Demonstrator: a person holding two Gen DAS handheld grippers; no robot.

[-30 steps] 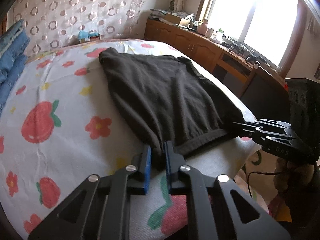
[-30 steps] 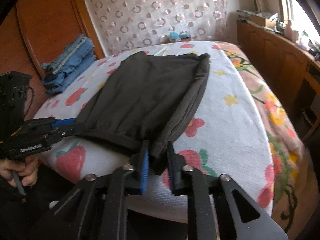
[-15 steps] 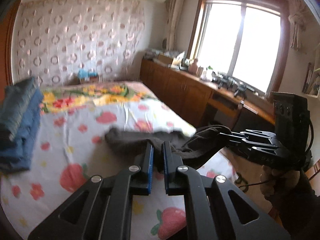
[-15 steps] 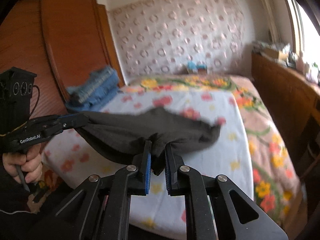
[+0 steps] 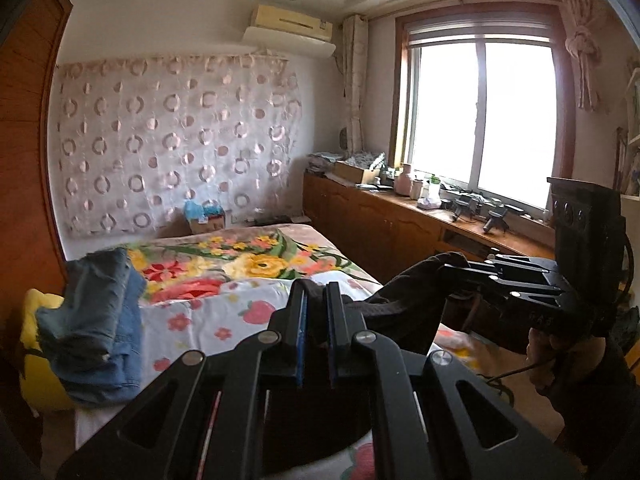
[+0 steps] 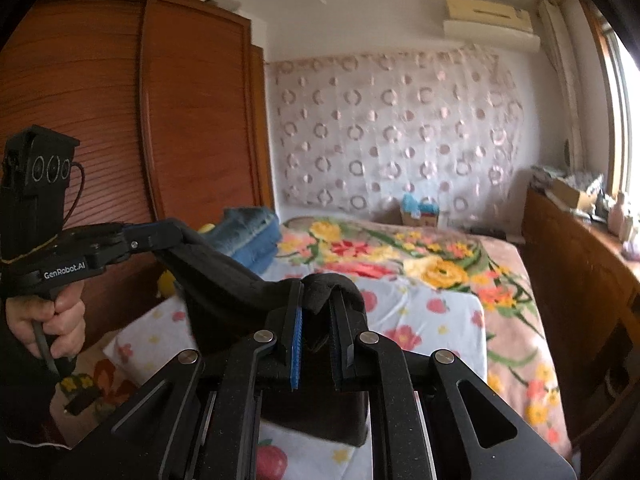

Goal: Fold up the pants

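Above the near edge of the bed (image 6: 504, 320), the black pants (image 6: 224, 280) hang in the air. The left gripper (image 5: 315, 300) and right gripper (image 6: 316, 308) each hold one corner, jaws squeezed tight on the cloth.

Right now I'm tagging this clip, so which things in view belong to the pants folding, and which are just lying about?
Part of the job:
- dark pants
- left gripper, shut on the pants
- right gripper, shut on the pants
- bed

Just lying about:
- stack of jeans
- small box by the wall
- clutter on the window counter
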